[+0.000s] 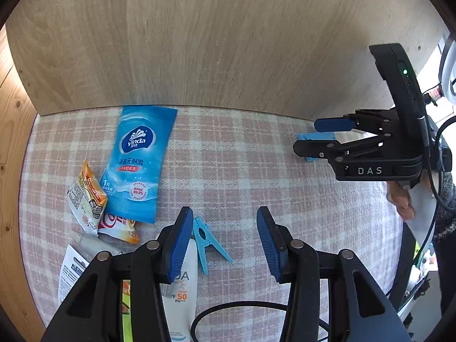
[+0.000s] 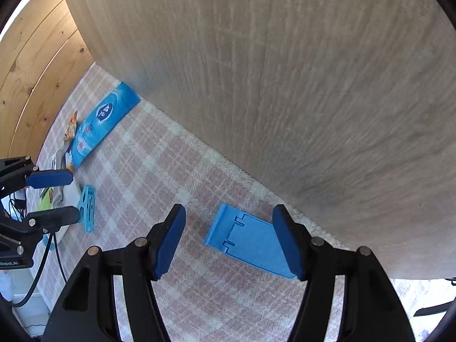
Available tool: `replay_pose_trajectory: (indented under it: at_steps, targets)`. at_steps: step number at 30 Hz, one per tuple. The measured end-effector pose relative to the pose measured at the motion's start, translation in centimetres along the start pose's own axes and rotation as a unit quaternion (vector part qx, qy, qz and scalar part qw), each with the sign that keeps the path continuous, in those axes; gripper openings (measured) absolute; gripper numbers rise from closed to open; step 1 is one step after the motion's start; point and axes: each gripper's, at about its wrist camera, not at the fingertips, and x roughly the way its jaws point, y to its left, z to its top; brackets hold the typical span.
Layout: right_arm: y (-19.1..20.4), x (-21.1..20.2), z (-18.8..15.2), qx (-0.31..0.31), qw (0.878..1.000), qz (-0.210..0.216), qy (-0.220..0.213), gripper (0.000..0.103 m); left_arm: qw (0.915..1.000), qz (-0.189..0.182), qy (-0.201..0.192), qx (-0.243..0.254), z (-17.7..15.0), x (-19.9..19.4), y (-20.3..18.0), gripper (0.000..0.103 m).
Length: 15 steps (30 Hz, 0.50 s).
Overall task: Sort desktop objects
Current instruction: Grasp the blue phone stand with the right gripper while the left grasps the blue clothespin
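Checked tablecloth (image 1: 242,171) under wipes packet (image 1: 139,165), clothespin (image 1: 209,242), blue stand (image 2: 250,240).

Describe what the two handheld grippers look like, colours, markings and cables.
Both the left gripper and right gripper have black linkage frames with silver rivets and ribbed blue finger pads. The right's body reads "DAS", shows a green light and trails black cable; a grey knit sleeve shows.

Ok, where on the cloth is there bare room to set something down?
Free: the checked cloth between the wet-wipe packet and the blue stand, along the wooden board. Crowded: the left edge, where snack sachets, sunscreen tube and clothes peg bunch together.
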Motion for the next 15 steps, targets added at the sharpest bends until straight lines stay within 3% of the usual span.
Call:
replay_pose_trajectory:
  at_steps: [6, 15]
  targets:
    - [0.3, -1.0, -2.8, -0.023, 0.998, 0.038, 0.034, 0.062, 0.9993, 0.017, 0.019, 0.029, -1.1, 1.2, -0.5, 0.044]
    - [-2.6, -2.1, -3.6, 0.050, 0.998, -0.018, -0.016, 0.062, 0.9966, 0.030, 0.029, 0.072, -1.6, 2.3, -2.0, 0.044]
